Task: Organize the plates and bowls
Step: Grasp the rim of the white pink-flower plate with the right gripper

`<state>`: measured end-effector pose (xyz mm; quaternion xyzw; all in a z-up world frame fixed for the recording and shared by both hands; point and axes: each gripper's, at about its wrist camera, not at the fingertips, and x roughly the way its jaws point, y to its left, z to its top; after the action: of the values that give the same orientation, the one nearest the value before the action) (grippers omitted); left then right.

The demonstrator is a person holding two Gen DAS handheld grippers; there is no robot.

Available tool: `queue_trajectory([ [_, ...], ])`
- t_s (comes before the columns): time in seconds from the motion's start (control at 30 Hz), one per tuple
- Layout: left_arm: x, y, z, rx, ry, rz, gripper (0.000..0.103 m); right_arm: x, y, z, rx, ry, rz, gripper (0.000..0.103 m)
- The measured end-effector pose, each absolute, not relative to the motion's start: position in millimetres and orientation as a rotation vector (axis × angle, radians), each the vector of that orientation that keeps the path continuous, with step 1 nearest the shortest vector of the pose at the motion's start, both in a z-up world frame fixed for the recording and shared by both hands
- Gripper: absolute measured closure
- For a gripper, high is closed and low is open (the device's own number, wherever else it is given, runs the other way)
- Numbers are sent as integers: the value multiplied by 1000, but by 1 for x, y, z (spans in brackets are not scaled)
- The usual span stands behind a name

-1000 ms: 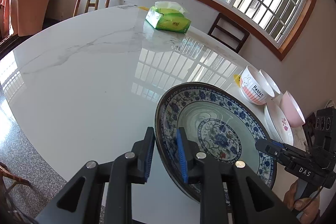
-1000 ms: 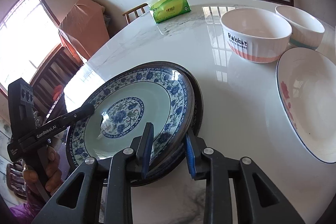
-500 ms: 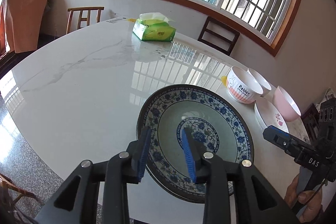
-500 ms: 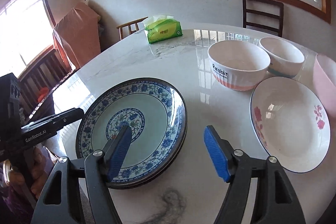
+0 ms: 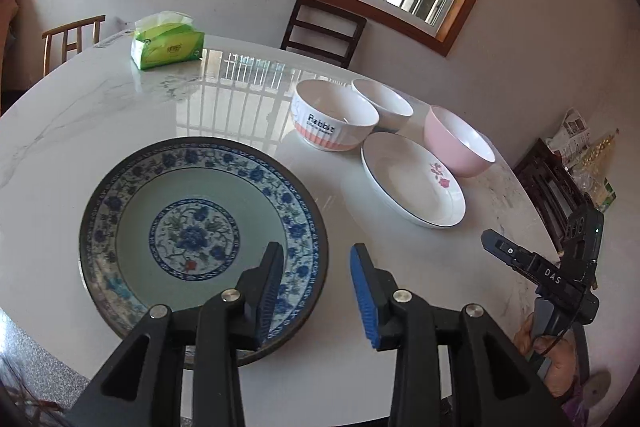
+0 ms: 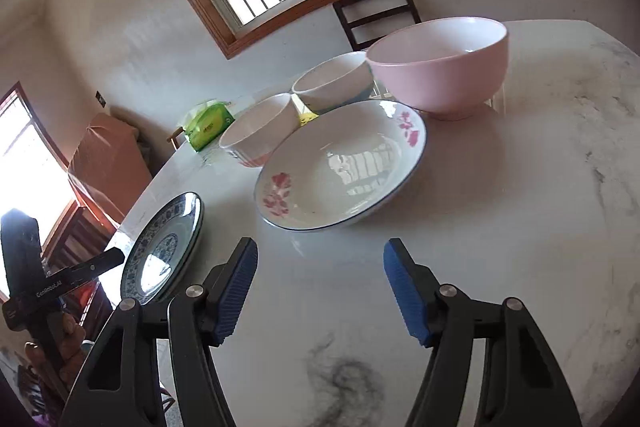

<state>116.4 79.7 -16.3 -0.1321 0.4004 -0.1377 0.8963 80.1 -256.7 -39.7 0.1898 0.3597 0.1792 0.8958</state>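
Two stacked blue floral plates (image 5: pixel 192 227) lie flat on the white marble table (image 5: pixel 100 115), also in the right wrist view (image 6: pixel 164 247). My left gripper (image 5: pixel 316 291) is open and empty above their right rim. A white plate with pink flowers (image 5: pixel 412 179) (image 6: pixel 340 171) sits to the right. Behind it stand a "Rabbit" bowl (image 5: pixel 334 121) (image 6: pixel 260 135), a white bowl (image 5: pixel 382 103) (image 6: pixel 332 83) and a pink bowl (image 5: pixel 458 141) (image 6: pixel 440 63). My right gripper (image 6: pixel 320 287) is open and empty, just in front of the flowered plate.
A green tissue pack (image 5: pixel 166 41) lies at the far side of the table. Wooden chairs (image 5: pixel 320 27) stand around the table, below a barred window. A dark cabinet (image 5: pixel 552 187) with clutter stands at the right.
Both grippers let go of the blue plate, which now lies flat on the lower one. Both opened and drew back; the right one swung toward the flowered plate.
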Motion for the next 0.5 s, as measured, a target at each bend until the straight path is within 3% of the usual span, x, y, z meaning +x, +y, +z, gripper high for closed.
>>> queue_trajectory([
  [0.23,159,22,-18,-308,905,-368,68,103,-308,-58,531,788,361,47],
  [0.37,197,4,-28,-380,976,-388,68,124,-319,-64,615,819,389,56],
  [0.5,226,-5,-39,-401,1014,-377,68,142,-322,-63,628,840,386,56],
])
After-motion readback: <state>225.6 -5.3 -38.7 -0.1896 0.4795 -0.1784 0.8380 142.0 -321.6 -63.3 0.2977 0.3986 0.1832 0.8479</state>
